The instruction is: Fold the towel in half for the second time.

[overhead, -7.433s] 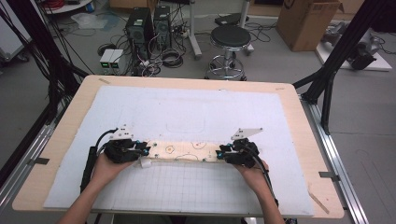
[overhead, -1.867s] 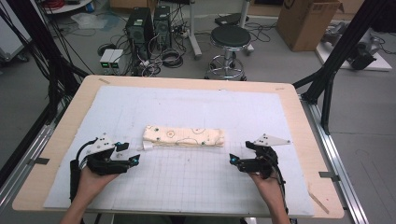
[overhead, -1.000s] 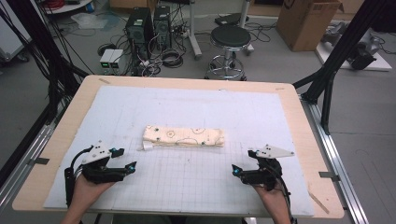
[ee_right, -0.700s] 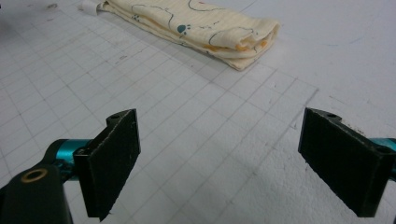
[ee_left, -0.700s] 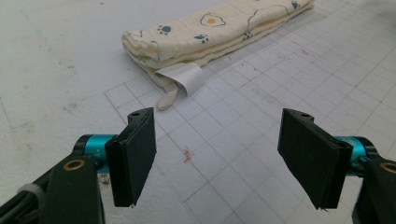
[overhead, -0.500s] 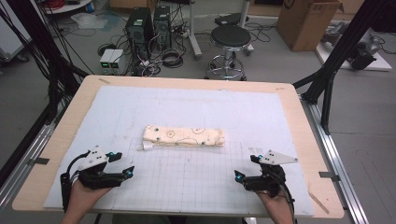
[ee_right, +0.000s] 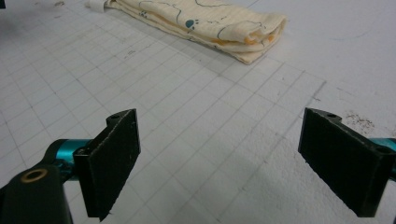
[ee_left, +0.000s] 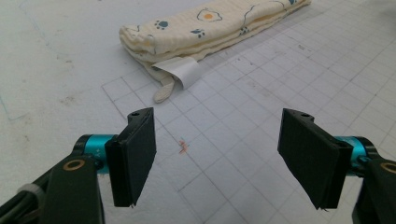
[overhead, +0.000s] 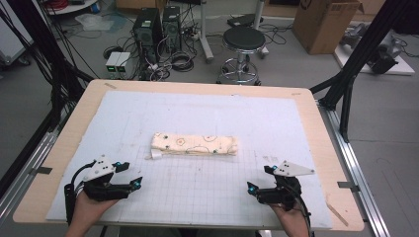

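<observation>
The folded cloth lies flat near the middle of the white gridded mat, a long cream bundle printed with paw marks and egg shapes, its length running across the table from left to right. In the left gripper view the cloth shows stacked layers at its near end, and a white label sticks out from under that end onto the mat together with a small cream tab. In the right gripper view the cloth's other end shows its folded edges, with a paw print on the top layer. Nothing touches the cloth; both tools sit well apart from it, nearer the person's edge of the mat. The left hand-held gripper rests at the front left of the mat in the person's left hand, its jaws spread wide with only bare grid squares between them, so it is released. The right hand-held gripper sits at the front right in the person's right hand, and its jaws also stand wide apart over bare mat, holding nothing. The mat covers most of the light wooden table. Beyond the table's far edge stand a black stool, computer towers among loose cables, and a cardboard box on the floor.
</observation>
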`<state>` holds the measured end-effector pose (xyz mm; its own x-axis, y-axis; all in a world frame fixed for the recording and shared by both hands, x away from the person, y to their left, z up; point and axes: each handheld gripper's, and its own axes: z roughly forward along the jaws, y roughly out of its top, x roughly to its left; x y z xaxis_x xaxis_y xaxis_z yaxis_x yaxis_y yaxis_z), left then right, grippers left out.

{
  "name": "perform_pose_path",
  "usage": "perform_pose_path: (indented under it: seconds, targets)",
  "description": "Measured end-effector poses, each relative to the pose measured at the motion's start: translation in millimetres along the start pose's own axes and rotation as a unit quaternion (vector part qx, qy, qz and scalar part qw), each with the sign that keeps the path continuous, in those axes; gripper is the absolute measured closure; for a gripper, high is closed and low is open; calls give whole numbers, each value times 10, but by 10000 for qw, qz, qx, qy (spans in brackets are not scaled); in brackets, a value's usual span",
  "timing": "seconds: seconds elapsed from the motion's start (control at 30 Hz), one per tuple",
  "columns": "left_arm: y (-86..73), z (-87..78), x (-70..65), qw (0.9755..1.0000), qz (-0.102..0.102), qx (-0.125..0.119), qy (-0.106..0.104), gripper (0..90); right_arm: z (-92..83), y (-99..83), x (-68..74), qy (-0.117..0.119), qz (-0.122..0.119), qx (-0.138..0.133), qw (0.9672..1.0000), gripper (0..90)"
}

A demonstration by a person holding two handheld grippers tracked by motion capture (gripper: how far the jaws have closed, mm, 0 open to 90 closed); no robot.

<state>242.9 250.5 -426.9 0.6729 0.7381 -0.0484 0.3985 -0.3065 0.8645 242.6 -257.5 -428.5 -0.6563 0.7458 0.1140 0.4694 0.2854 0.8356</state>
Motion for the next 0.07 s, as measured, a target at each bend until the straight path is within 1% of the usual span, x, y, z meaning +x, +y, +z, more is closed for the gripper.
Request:
perform_pose_path:
  seconds: [0.07]
  targets:
    - [0,6,1,10000,-2,-2,-3,283,8,2,5,10,20,11,10000,123]
